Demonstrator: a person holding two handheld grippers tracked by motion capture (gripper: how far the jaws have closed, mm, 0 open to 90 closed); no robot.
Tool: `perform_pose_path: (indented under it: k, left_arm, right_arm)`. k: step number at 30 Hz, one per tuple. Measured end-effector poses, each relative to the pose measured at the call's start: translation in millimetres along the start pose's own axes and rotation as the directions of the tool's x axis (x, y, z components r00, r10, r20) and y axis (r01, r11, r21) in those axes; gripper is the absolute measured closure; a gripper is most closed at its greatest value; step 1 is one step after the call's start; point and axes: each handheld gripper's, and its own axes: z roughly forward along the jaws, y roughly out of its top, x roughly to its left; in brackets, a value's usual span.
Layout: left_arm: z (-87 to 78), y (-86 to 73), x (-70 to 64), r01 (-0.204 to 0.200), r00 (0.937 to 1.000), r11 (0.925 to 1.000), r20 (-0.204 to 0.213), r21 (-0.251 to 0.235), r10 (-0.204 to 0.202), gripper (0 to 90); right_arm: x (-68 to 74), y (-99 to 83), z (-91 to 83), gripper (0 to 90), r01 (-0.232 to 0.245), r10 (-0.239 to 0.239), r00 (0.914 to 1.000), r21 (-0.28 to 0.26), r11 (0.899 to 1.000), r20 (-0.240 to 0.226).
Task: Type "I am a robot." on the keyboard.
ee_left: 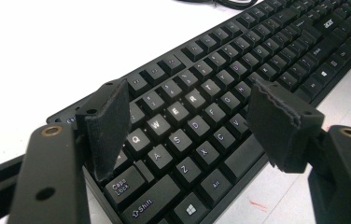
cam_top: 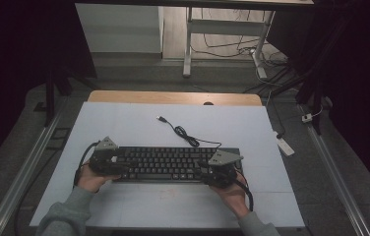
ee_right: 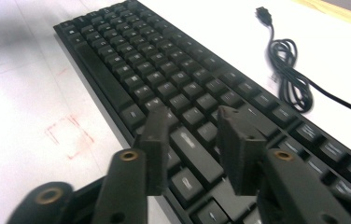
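The black keyboard (cam_top: 166, 163) lay flat on the white desk (cam_top: 124, 129). Its cable (cam_top: 183, 132) curled just behind it. I had my left claw (ee_left: 190, 123) spread wide over the keyboard's left end. My right claw (ee_right: 192, 144) hung over its right end, jaws partly apart, pinching nothing. To lift it well, I thought both claws should grab the ends together and rise evenly.

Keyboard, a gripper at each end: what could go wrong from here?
1. Both grippers, left and right, hang open over the keys of the keyboard; closing may press or pry keycaps rather than grip the body.
2. The loose cable with its plug trails behind and could drag or snag if the keyboard moves.
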Motion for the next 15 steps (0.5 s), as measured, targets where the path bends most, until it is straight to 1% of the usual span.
perform_pose_path:
  k: [3,9,15]
  left_arm:
    - [0.4,0.0,-0.6,0.000,1.0000,1.0000,-0.001,0.000,0.000,30.6]
    - [0.1,-0.1,-0.9,-0.003,1.0000,1.0000,-0.001,0.002,0.003,30.6]
    - [0.8,-0.3,-1.4,-0.008,1.0000,0.9999,-0.001,0.006,0.008,30.6]
  right_arm:
    - [3.2,4.7,5.3,73.1,0.016,-0.016,0.9997,0.008,1.000,-0.018]
    - [10.8,13.1,16.5,89.3,0.042,-0.041,0.9967,0.016,0.999,-0.070]
    - [17.5,22.1,30.6,89.5,0.060,-0.057,0.9936,0.021,0.998,-0.097]
